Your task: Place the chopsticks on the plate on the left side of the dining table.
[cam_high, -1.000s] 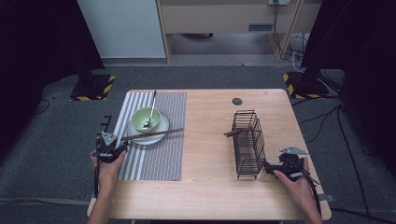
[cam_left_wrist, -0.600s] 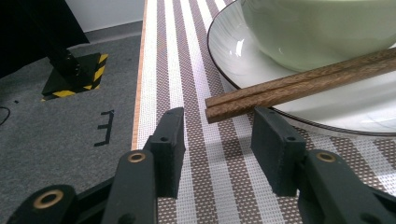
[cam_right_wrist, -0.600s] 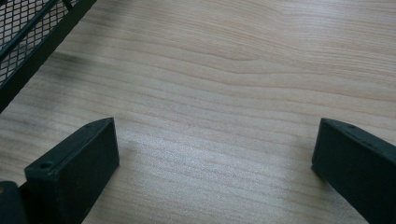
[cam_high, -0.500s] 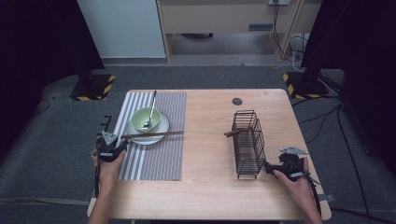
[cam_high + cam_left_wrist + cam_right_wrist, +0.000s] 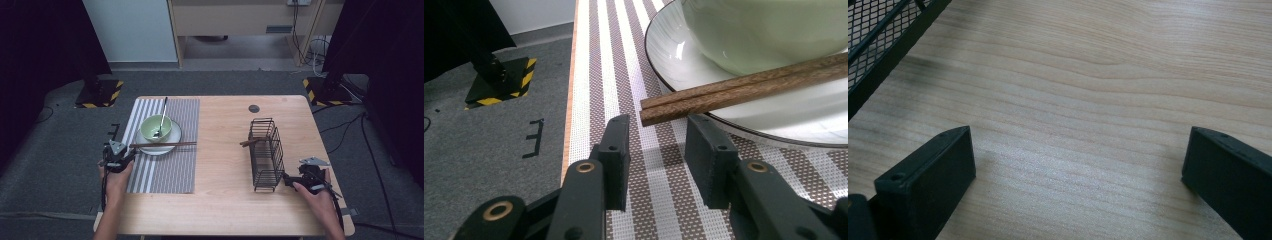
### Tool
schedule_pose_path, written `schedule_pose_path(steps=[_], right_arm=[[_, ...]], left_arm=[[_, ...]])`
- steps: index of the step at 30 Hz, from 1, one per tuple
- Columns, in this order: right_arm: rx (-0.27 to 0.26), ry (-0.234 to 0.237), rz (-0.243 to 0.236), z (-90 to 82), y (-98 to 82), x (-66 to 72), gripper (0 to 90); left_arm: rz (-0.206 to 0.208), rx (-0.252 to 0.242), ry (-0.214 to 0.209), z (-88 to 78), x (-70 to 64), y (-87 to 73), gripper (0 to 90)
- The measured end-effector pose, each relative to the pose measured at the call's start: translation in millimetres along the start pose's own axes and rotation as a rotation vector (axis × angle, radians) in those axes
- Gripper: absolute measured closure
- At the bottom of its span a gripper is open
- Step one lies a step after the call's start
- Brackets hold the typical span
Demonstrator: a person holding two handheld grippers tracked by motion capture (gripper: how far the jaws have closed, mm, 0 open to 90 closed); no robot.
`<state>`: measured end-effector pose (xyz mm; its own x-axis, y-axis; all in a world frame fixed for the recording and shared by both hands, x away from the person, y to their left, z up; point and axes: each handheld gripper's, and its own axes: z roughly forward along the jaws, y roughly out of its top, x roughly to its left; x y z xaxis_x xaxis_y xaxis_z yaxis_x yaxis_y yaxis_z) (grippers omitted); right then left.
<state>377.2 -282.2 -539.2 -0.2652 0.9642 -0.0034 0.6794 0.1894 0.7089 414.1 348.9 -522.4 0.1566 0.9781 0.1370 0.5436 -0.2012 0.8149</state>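
Closing my left hand-held gripper (image 5: 654,150) toward the chopsticks (image 5: 744,87), jaws narrowed but not yet touching; their near tips lie just ahead between the jaws, long axis running rightward across the plate (image 5: 774,125); my right hand-held gripper (image 5: 1078,165) rests wide on the counter (image 5: 1098,75).

The dark wooden chopsticks (image 5: 163,145) I reach for lie side by side as a pair, flat across the near rim of the white plate (image 5: 172,141), left of centre in the high view. Their blunt ends (image 5: 647,110) poke past the rim over the striped placemat (image 5: 165,172).
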Motion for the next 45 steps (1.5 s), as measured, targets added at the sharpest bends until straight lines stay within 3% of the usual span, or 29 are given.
schedule_pose_path(steps=[29, 39, 45], right_arm=[[0.0, 0.0, 0.0, 0.0, 0.0, 0.0, 0.7], [0.0, 0.0, 0.0, 0.0, 0.0, 0.1, 0.7], [0.0, 0.0, 0.0, 0.0, 0.0, 0.0, 0.7]], left_arm=[[0.019, 0.013, -0.012, 5.0, -3.1, 4.5, 64.0], [0.005, 0.013, -0.003, 3.5, -1.3, 4.0, 59.8], [0.003, 0.004, -0.028, -3.8, -5.5, 4.3, 56.3]])
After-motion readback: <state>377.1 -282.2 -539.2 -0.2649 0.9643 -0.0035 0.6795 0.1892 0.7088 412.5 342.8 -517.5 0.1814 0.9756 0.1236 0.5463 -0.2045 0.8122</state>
